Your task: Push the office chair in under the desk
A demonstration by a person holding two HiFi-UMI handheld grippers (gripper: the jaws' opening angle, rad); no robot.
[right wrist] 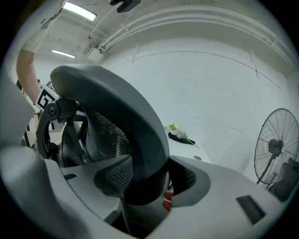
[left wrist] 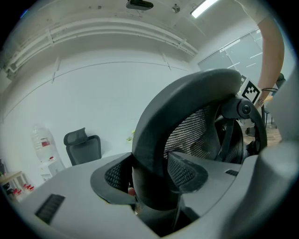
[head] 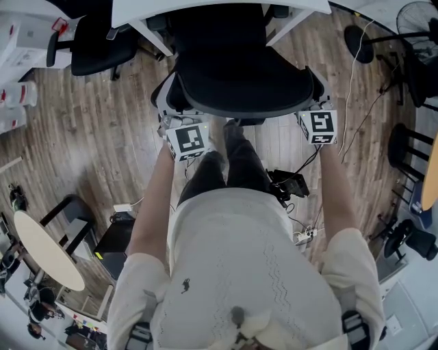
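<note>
Jaws of the left gripper (left wrist: pixel 152 179) and right gripper (right wrist: pixel 149 179) clasp the backrest rim of the office chair (head: pixel 239 75); push evenly, straight toward the far table (head: pixel 144 12), preventing swivel.

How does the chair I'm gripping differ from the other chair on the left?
The gripped chair is clamped at its backrest by the left gripper and right gripper; the left chair stands untouched. The gripped chair faces the desk; the left chair sits off to its side. Both are black.
</note>
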